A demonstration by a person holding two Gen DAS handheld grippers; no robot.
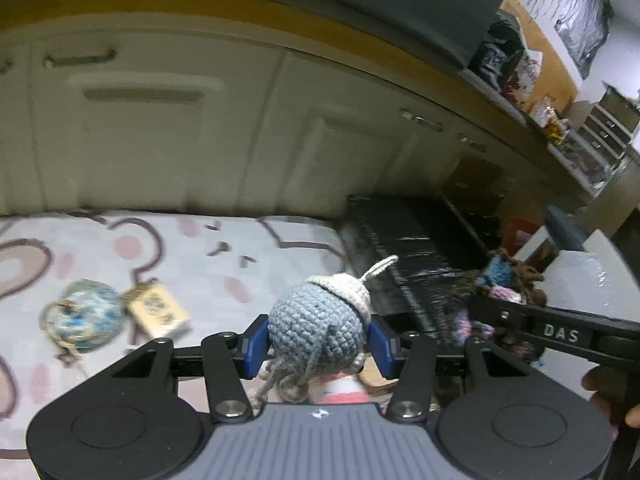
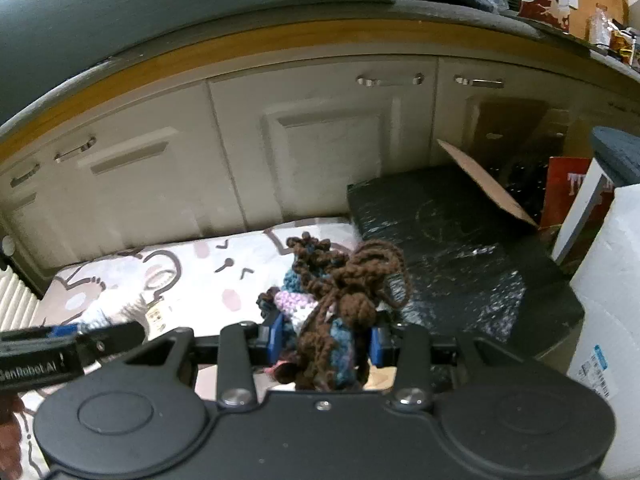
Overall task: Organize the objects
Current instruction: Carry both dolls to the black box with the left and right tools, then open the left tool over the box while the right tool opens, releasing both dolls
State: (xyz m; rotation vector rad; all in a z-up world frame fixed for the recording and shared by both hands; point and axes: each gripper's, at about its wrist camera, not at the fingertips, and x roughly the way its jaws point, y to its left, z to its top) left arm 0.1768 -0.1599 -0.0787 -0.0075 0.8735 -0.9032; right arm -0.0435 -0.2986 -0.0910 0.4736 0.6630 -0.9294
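My left gripper (image 1: 316, 344) is shut on a grey-blue crochet doll (image 1: 316, 320) with a pale cap and a loop on top, held above the patterned mat (image 1: 192, 248). My right gripper (image 2: 326, 346) is shut on a crochet doll with brown yarn hair (image 2: 344, 292) and blue and pink parts; it also shows in the left wrist view (image 1: 504, 284). A blue-white crochet ball (image 1: 86, 316) with a paper tag (image 1: 158, 308) lies on the mat to the left.
Cream cabinet doors (image 2: 320, 152) stand behind the mat under a wooden-edged counter (image 1: 240, 12). A black wrapped box (image 2: 448, 240) sits to the right of the mat. A white roll (image 2: 608, 288) and an open cardboard flap (image 2: 488, 180) stand at far right.
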